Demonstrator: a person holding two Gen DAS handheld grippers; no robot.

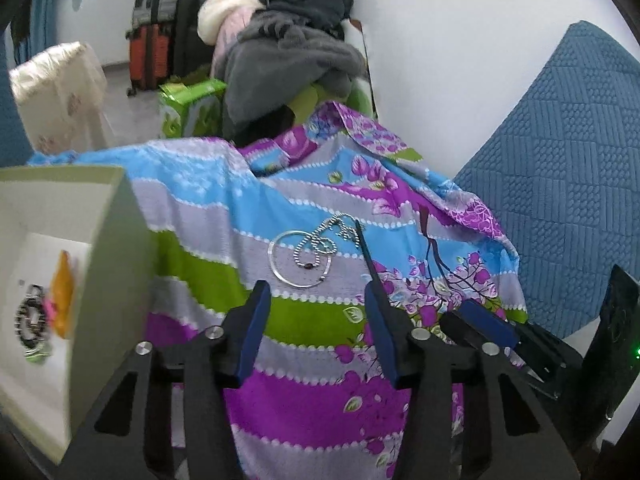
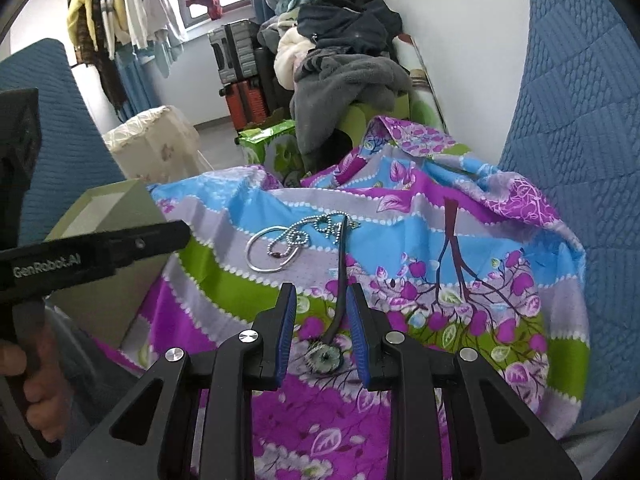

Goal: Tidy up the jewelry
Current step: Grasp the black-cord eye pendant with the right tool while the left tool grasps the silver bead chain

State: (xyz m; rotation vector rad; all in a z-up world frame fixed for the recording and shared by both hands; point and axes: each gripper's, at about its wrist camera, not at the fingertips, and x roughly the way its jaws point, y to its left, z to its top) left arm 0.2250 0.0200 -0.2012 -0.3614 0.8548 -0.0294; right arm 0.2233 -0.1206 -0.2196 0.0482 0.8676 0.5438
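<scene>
Just ahead of your left gripper (image 1: 318, 312), beyond its open jaws, the thin silver wire bangle (image 1: 299, 260) lies flat on the striped floral cloth of purple, blue and green (image 1: 312, 328), with the silver beaded chain necklace (image 1: 320, 242) coiled across it and trailing away from you. The left jaws hold nothing; the bangle sits near their tips, a little to the left of centre.

Between the jaws of your right gripper (image 2: 321, 320) lies the black hair stick with a round greenish ornament at its near end (image 2: 340, 284). Its ornament rests on the cloth low between the blue pads, and its shaft runs forward out of the jaws until the tip meets the necklace's far tangle. The right jaws stand apart, the pads on either side of the stick; I can't tell whether either pad touches it, and they don't look clamped on it.

To the left of your left jaws stands the pale green cardboard box (image 1: 108, 240), open, with a dark beaded bracelet (image 1: 32, 320) and an orange packet (image 1: 64, 296) already inside.

So you appear to be midway, with three pieces left on the cloth. The stick looks like the piece in hand: close the right jaws squarely on its shaft, lift gently so the tip doesn't drag the chain, then carry it left to the box.
</scene>
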